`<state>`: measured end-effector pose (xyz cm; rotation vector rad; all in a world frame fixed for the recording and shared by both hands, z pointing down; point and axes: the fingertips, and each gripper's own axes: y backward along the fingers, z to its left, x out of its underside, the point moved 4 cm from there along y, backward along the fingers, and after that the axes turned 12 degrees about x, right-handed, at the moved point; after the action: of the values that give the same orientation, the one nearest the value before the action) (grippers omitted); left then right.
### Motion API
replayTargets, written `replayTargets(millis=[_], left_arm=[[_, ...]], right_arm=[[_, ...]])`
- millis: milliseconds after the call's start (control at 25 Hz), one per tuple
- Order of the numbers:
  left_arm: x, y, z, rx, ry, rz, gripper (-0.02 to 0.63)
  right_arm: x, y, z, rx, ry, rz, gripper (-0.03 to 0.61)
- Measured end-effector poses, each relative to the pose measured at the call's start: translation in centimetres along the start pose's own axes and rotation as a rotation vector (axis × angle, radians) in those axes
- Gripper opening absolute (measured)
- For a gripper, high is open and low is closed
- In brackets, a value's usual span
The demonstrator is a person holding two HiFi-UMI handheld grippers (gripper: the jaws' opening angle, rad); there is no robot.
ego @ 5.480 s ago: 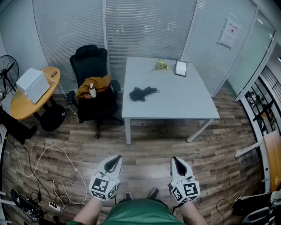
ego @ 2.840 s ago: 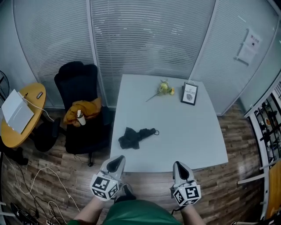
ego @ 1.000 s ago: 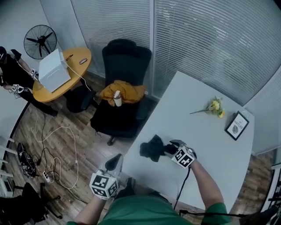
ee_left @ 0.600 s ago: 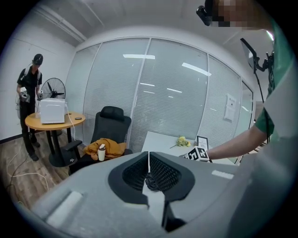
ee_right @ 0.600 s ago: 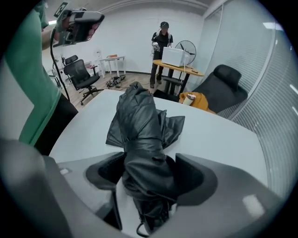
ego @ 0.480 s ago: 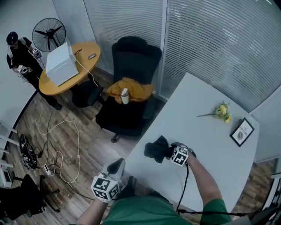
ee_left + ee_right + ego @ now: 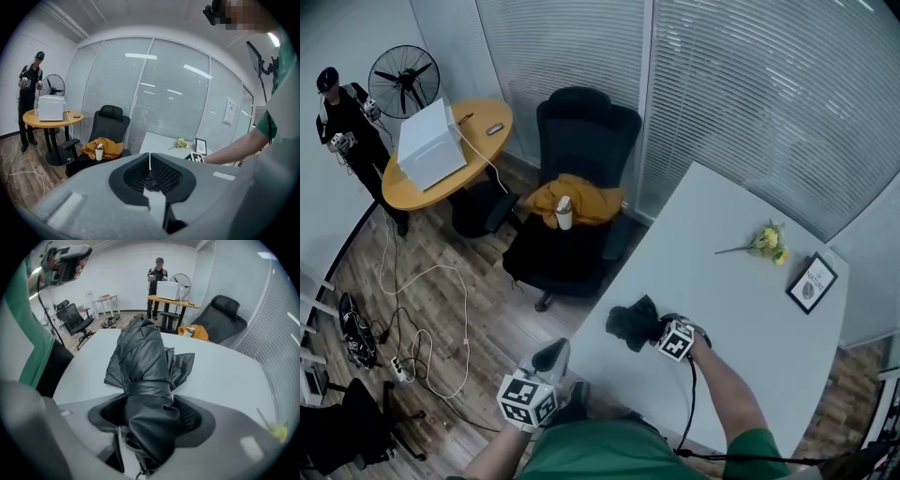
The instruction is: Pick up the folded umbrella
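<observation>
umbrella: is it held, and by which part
The folded umbrella sits between the right gripper's jaws, near its strap; they have just been closing, but a grip cannot be told.

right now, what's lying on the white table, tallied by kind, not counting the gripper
folded umbrella: 1
yellow flower sprig: 1
picture frame: 1
total: 3

umbrella (image 7: 145, 366): crinkled glossy cloth | table (image 7: 750, 309): smooth matt | floor (image 7: 502, 323): wood planks
</observation>
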<state>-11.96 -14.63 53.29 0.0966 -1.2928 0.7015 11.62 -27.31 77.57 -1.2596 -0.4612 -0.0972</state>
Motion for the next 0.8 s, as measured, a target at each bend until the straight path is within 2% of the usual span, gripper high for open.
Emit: replayTargets(millis=[160,280,480,600,800], left_arm=[[-0.2,0.0,-0.2,0.024,-0.009,0.005,0.014],[0.0,-0.4,-0.2,0.046,-0.012,0.013,0.014],[-0.2,-1.3,-0.7,0.102,-0.024,0.022,0.014],[-0.2,-2.0,-1.1,0.137,-0.03,0.028,0.014],[-0.3,-3.1,-1.6,0.191,-0.043,0.037,0.014]], right_arm=[[0.1,0.8,1.8,-0.07,-0.268,0.025,0.294],[0.4,1.4,2.8,-0.062,-0.375,0.025,0.284],[0.2,2.8,5.3,-0.169,-0.578,-0.047,0.279],[0.6,3.7,6.6,-0.199,-0.651,-0.068,0.275],[0.8,5.3,7.3,-0.188,-0.715,-0.107,0.27]])
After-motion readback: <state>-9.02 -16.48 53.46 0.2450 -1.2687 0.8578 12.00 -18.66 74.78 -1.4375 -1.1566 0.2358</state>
